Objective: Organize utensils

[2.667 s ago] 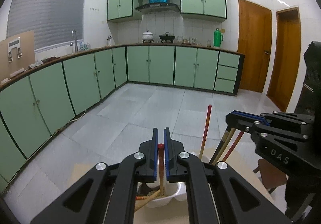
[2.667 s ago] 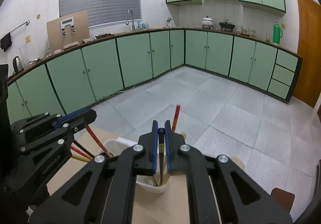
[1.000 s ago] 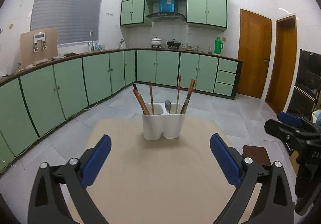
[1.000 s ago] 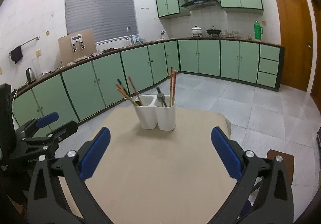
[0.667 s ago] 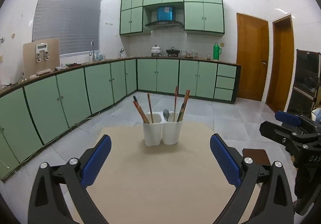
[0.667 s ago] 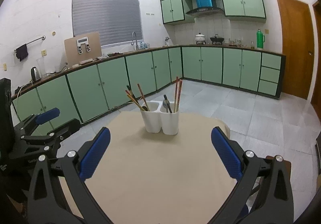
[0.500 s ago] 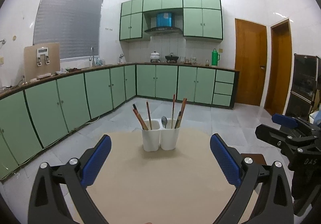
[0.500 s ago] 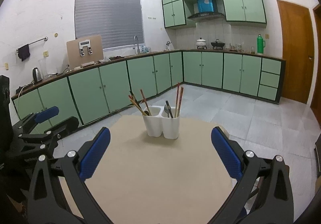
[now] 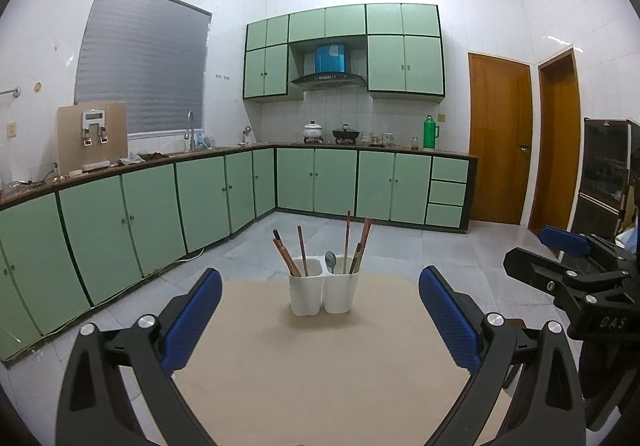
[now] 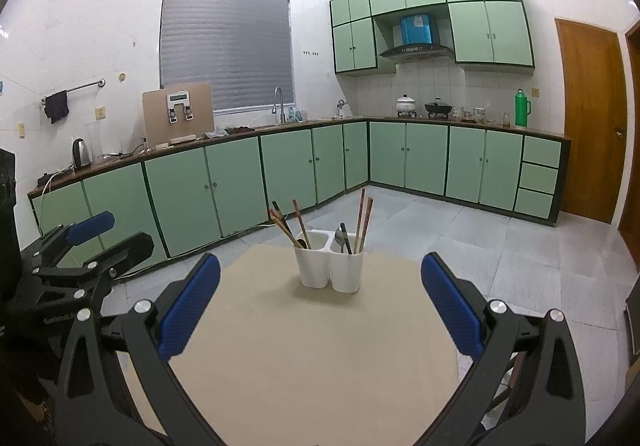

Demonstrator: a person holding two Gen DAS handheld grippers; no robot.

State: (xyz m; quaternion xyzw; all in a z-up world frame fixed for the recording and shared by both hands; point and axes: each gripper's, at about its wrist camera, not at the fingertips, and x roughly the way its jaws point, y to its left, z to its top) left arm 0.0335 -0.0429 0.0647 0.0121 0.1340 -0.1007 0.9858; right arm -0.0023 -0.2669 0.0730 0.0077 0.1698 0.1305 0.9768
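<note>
L gripper point(image 9: 320, 310) and R gripper point(image 10: 320, 304): jaws wide apart, nothing held, both well back from the holder point(image 9: 324, 291). White twin-cup holder sits mid-table point(image 9: 320, 374); chopsticks point(image 9: 302, 256) in its left cup, spoon point(image 9: 330, 261) plus more sticks in the right. Looks basically sorted imo. Risk: any re-approach could clip the tall leaning sticks and tip the light holder, since nothing braces it. Table otherwise bare near it. Green cabinets point(image 10: 240, 186) and door point(image 9: 498, 142) far off, nothing blocking.
</note>
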